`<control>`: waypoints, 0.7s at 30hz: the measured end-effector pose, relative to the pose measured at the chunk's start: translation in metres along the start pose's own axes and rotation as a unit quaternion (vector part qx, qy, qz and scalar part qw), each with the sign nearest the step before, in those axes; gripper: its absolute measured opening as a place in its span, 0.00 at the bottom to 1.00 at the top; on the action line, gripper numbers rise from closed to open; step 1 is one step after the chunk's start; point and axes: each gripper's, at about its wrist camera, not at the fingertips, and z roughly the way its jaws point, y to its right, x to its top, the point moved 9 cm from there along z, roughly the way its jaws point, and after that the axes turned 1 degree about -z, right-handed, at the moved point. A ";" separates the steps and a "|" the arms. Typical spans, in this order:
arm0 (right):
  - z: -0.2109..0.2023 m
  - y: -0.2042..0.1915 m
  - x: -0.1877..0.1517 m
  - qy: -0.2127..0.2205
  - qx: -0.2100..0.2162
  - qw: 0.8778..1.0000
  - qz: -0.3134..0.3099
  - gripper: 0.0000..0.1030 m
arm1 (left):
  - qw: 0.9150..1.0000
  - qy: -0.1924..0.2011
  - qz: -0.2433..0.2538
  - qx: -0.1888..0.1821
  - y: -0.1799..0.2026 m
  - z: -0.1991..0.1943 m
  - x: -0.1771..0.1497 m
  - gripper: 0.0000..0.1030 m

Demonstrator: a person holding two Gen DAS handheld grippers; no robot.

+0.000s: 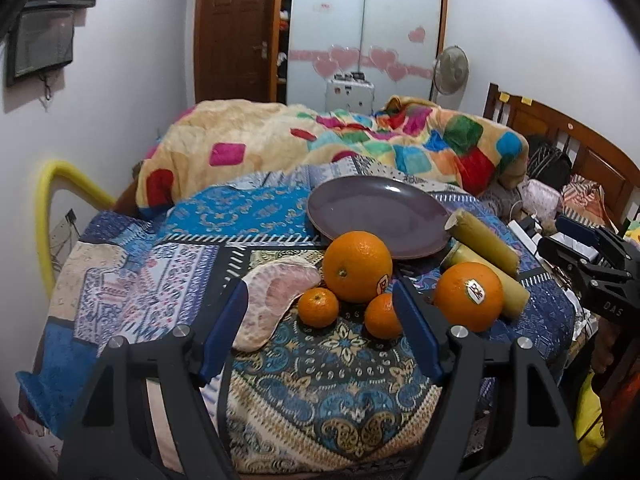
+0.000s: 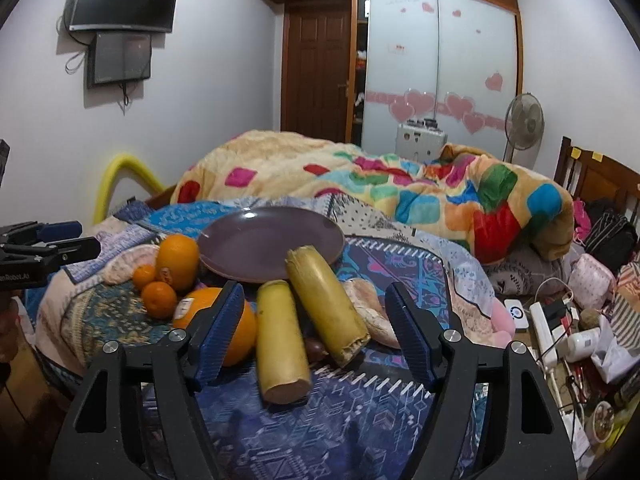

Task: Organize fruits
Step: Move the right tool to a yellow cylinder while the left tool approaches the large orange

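Left wrist view
Left tongs (image 1: 320,312): spread wide, empty, hung over the patterned bedspread (image 1: 192,256).
Fruit: big orange (image 1: 357,266) just before the purple plate (image 1: 380,214); two mandarins (image 1: 318,307) touching below it; stickered orange (image 1: 469,296) off right, against two yellow stalks (image 1: 484,242).
Pomelo segment (image 1: 272,300): lay left.

Right wrist view
Right tongs (image 2: 315,318): wide apart, nothing held, lined up on the stalks (image 2: 326,306).
Plate (image 2: 272,246): sat bare behind.
Oranges (image 2: 178,262): clustered left.
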 end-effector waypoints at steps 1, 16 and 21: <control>0.005 0.001 -0.001 -0.006 0.002 1.000 -0.001 0.68 | 1.000 0.000 0.004 -0.001 0.002 0.003 0.002 0.73; 0.059 0.009 -0.006 -0.084 0.034 0.995 -0.037 0.50 | 0.998 -0.045 0.049 -0.012 0.025 0.069 0.012 0.73; 0.068 0.004 -0.011 -0.103 0.052 0.992 -0.046 0.48 | 0.996 -0.062 0.057 -0.021 0.031 0.082 0.007 0.72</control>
